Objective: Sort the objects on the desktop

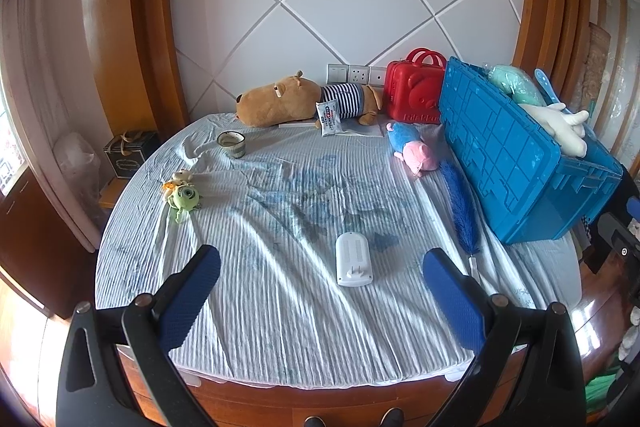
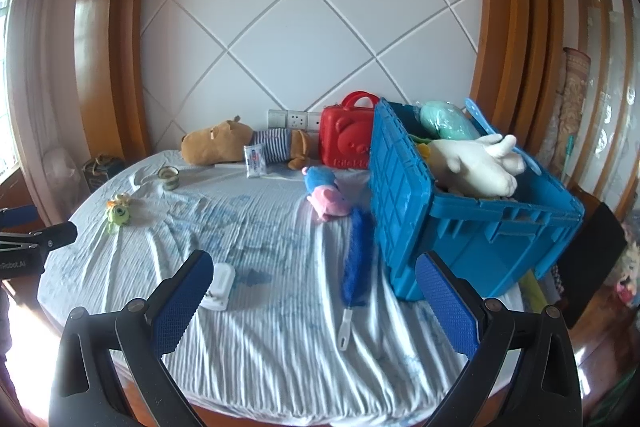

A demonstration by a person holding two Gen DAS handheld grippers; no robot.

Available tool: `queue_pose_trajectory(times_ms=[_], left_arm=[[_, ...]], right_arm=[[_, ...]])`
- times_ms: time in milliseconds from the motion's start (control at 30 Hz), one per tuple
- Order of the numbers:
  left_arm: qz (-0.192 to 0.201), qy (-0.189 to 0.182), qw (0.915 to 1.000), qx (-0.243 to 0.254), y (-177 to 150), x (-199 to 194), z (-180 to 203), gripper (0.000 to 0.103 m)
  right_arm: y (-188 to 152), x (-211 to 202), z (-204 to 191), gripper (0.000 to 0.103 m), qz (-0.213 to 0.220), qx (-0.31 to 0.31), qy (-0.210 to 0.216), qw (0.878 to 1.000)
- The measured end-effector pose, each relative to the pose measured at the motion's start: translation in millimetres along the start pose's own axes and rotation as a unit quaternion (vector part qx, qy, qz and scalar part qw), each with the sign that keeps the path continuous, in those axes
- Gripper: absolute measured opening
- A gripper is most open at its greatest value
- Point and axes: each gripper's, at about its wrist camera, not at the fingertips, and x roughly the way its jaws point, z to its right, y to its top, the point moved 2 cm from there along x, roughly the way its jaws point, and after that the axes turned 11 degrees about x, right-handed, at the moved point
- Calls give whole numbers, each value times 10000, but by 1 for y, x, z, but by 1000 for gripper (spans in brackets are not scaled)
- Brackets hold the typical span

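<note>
While both your claws, left claw point(image 1: 322, 291) and right claw point(image 2: 314, 297), hang open and empty, you are picking the next item, probably the near white plug-in device point(image 1: 354, 259), for the blue crate point(image 1: 516, 155).

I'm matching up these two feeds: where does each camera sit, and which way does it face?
Left wrist: on the left gripper, at the bed's near edge, facing the headboard wall over the white plug-in device; its open blue fingers and the person's shoes show.
Right wrist: on the right gripper, further right, facing the blue crate; its open fingers show.
Shared: crate, brown plush dog, blue duster.
</note>
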Motion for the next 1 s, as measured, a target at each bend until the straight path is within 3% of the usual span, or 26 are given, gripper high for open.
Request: queue_pose_trajectory(times_ms=[633,1000], left_arm=[[-44,-69,10000,6,-3,13,-9,103],[-351,-188,9992,-72,-18,45,-32,103]], right_arm=[[3,15,-14,103,-145,-58,-21,9999],[-6,43,-33,103,-361,-35,-155,9992]])
